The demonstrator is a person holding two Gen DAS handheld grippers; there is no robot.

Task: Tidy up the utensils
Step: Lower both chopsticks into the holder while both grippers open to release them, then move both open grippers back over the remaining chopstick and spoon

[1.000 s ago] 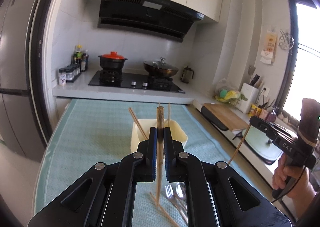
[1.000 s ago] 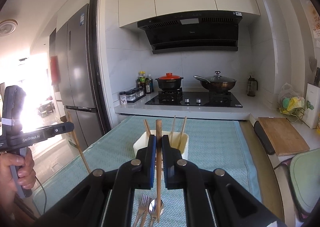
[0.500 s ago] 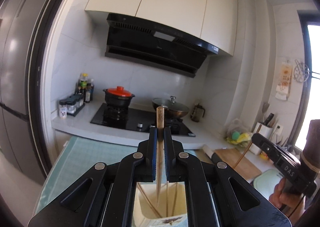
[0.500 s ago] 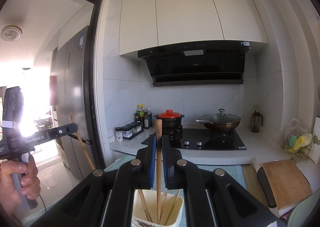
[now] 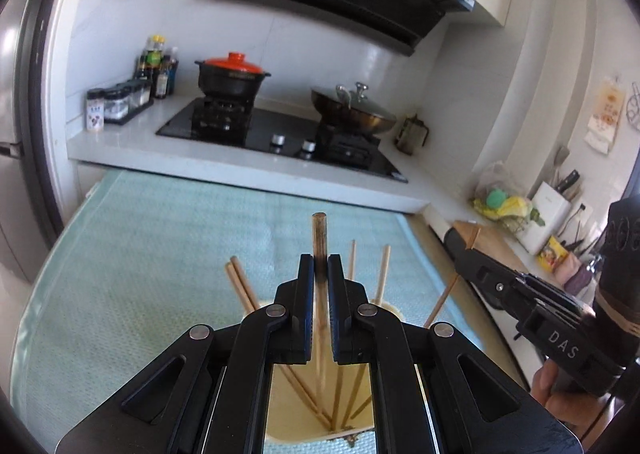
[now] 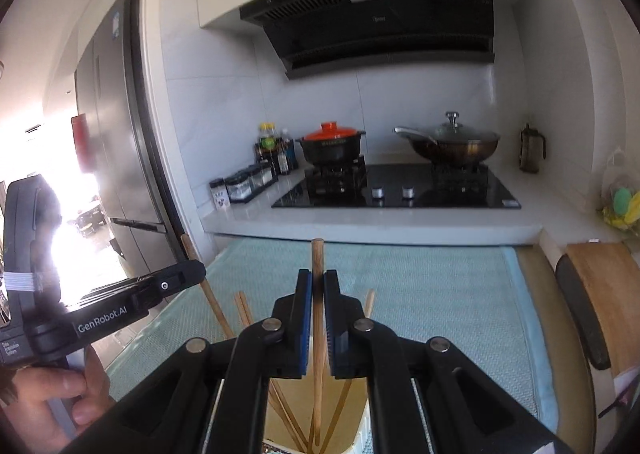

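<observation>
Woven teal cloth (image 5: 152, 254) covers the table where each gripper, left (image 5: 320, 274) and right (image 6: 318, 290), pinches a round wooden chopstick (image 5: 319, 238) upright in its jaws above a cream holder (image 5: 288, 414) bristling with slanted chopsticks (image 5: 240, 286).

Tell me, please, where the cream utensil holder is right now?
In both wrist views the cream utensil holder sits low and central on the teal mat, directly beneath the jaws, with several chopsticks already standing in it.
</observation>
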